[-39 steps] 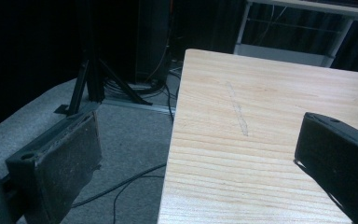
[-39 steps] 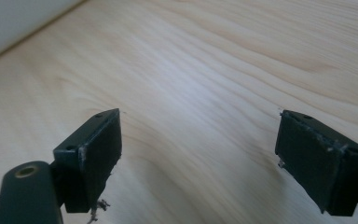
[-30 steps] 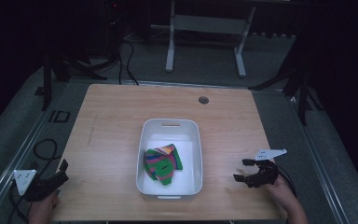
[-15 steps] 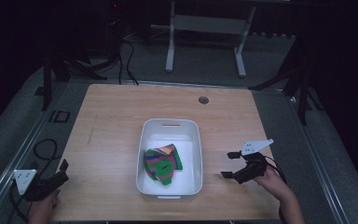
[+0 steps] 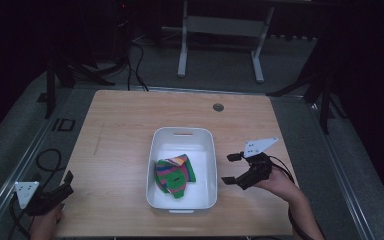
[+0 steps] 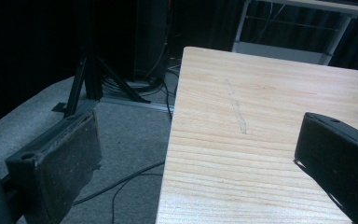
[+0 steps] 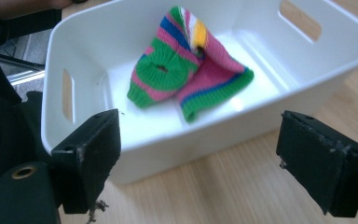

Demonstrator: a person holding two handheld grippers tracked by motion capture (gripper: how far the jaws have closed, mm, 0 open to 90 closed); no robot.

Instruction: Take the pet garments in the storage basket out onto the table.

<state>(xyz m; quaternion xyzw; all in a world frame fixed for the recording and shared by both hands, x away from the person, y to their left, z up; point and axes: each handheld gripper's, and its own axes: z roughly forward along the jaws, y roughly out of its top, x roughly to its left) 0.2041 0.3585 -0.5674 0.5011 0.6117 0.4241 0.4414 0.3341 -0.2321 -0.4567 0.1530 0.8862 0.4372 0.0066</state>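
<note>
A white plastic bin (image 5: 208, 155) stands in the middle of the wooden table (image 5: 125, 125). Inside it lies a crumpled knitted garment (image 5: 174, 173) striped green, pink, blue and yellow, also seen in the right gripper view as the garment (image 7: 186, 65) in the bin (image 7: 242, 126). My right gripper (image 5: 232, 169) hovers open just right of the bin, jaws pointing at its side wall, nothing between them. My left gripper (image 5: 66, 183) rests open at the table's front left corner, over the table edge (image 6: 172, 140).
A round cable hole (image 5: 218, 107) sits near the table's far edge. Cables (image 5: 45, 160) lie on the grey floor to the left. A metal stand (image 5: 220, 35) and tripod legs (image 5: 60, 70) stand beyond the table in the dark.
My right gripper has moved left from the table's right edge toward the bin, now close to its side. The left gripper has stayed put.
</note>
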